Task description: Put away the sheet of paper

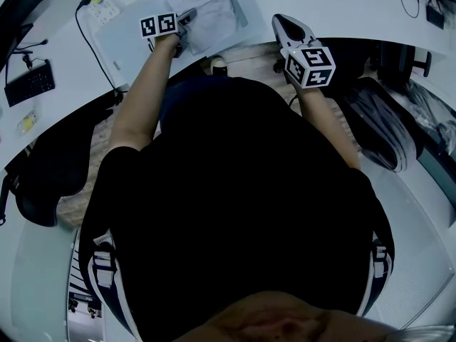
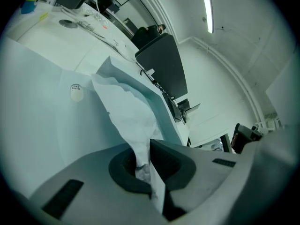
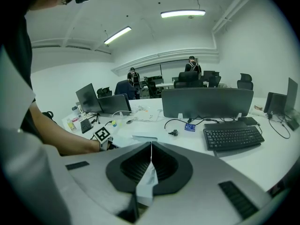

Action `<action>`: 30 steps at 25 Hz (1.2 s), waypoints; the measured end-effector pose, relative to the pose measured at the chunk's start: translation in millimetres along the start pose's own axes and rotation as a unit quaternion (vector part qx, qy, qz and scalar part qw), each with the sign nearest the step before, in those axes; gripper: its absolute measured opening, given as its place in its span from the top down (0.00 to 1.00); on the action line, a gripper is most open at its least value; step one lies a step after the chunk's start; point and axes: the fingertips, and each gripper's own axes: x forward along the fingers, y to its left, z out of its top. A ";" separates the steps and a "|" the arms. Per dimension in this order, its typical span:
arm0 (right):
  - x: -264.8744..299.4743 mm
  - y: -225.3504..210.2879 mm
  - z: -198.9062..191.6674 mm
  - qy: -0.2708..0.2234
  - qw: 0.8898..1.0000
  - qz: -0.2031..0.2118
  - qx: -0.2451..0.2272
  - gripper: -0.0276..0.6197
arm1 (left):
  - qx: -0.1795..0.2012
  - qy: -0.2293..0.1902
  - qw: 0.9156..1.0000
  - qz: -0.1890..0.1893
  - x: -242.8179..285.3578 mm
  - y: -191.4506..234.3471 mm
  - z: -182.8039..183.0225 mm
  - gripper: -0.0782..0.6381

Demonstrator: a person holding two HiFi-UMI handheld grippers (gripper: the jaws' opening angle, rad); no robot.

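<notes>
A crumpled white sheet of paper (image 1: 214, 13) lies on the white desk, partly over a pale blue folder (image 1: 128, 45). My left gripper (image 1: 187, 18) is shut on the paper's near edge. In the left gripper view the paper (image 2: 126, 111) rises wrinkled out of the left gripper (image 2: 149, 149), with the folder's pale blue flap (image 2: 157, 102) just behind it and the folder's face (image 2: 37, 107) to the left. My right gripper (image 1: 285, 23) hovers to the right of the paper, apart from it. In its own view the right gripper (image 3: 151, 146) is shut with nothing held.
A black keyboard (image 1: 28, 83) and a power strip (image 1: 100, 6) with a black cable lie at the desk's left. Office chairs (image 1: 43, 169) (image 1: 385, 120) stand on either side of the person. Ahead of the right gripper are a monitor (image 3: 206, 102) and a keyboard (image 3: 232, 136).
</notes>
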 end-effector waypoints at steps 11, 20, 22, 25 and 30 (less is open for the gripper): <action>-8.6 -7.9 -6.0 0.002 1.000 -0.009 0.003 0.93 | -0.020 -0.006 1.000 -0.015 22.8 -10.3 4.4 0.86; -17.6 -16.0 -11.8 0.002 1.000 -0.021 0.011 0.93 | -0.020 -0.002 1.000 -0.024 42.1 -22.8 5.0 0.86; -19.3 -17.4 -13.8 0.003 1.000 -0.022 0.013 0.93 | -0.019 0.000 1.000 -0.023 45.5 -23.6 5.2 0.86; -22.2 -18.5 -15.5 0.002 1.000 -0.024 0.015 0.93 | -0.021 0.000 1.000 -0.018 49.9 -23.9 5.3 0.86; -29.7 -24.8 -19.4 0.001 0.999 -0.031 0.017 0.93 | -0.024 -0.008 1.000 -0.012 55.0 -24.5 5.9 0.86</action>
